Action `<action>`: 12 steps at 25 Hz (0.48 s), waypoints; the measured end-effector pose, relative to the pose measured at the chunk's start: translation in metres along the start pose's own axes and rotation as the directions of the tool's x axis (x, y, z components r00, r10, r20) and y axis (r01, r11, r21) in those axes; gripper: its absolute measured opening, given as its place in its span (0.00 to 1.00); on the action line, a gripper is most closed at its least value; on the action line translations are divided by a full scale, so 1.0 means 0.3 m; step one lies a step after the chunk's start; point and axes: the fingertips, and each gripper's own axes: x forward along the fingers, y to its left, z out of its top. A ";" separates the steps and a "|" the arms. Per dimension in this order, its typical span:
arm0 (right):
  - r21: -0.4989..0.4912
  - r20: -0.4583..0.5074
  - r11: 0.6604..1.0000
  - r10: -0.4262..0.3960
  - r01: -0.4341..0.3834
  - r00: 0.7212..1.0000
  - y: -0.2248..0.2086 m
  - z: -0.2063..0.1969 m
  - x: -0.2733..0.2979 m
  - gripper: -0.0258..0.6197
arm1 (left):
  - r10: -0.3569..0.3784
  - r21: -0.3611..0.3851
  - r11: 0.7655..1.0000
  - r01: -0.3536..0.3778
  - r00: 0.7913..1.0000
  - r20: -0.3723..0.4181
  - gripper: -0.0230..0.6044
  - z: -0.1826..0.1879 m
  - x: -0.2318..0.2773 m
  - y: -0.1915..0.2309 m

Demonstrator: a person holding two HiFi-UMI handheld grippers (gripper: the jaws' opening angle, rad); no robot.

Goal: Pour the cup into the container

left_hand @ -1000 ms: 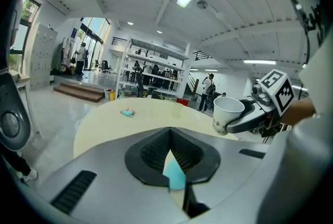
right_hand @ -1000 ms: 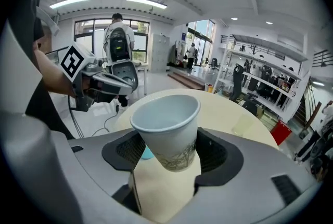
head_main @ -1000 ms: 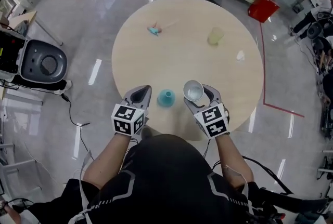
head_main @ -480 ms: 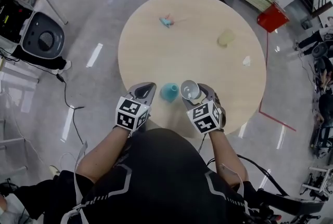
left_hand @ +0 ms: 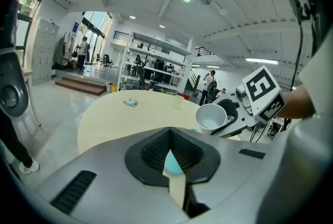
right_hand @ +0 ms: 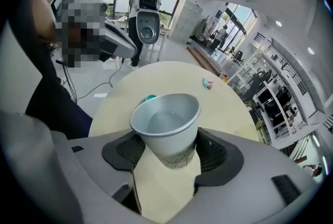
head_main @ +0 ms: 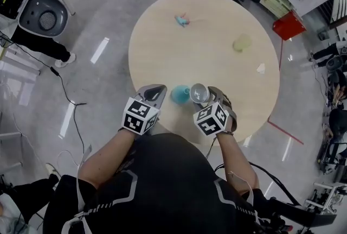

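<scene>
My right gripper (head_main: 201,97) is shut on a white paper cup (head_main: 199,93), tipped left toward a small teal container (head_main: 179,94) on the round table (head_main: 217,73). In the right gripper view the cup (right_hand: 166,127) sits between both pads with clear liquid in it, and the teal container (right_hand: 150,97) peeks out behind its rim. My left gripper (head_main: 154,93) is shut and holds nothing, just left of the container. Through its jaws in the left gripper view I see a sliver of the container (left_hand: 173,163), with the cup (left_hand: 210,116) at the right.
A pale yellow cup (head_main: 242,42), a small teal and pink toy (head_main: 181,20) and a white scrap (head_main: 261,68) lie farther back on the table. A red bin (head_main: 289,25) and a grey machine (head_main: 47,13) stand on the floor around it.
The right gripper has sunk and rolled left, so the cup now leans toward the teal container. The left gripper has stayed about where it was, still shut.
</scene>
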 end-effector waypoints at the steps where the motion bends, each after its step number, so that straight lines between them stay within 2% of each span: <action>1: -0.006 -0.007 1.000 -0.004 0.004 1.000 -0.001 0.000 0.002 0.52 | -0.001 0.001 1.000 0.001 1.000 -0.002 0.04 -0.003 -0.001 0.000; 12: -0.077 -0.069 0.997 -0.032 0.027 0.997 -0.013 0.001 0.020 0.52 | -0.024 0.007 1.000 0.024 1.000 -0.010 0.04 -0.011 0.019 -0.007</action>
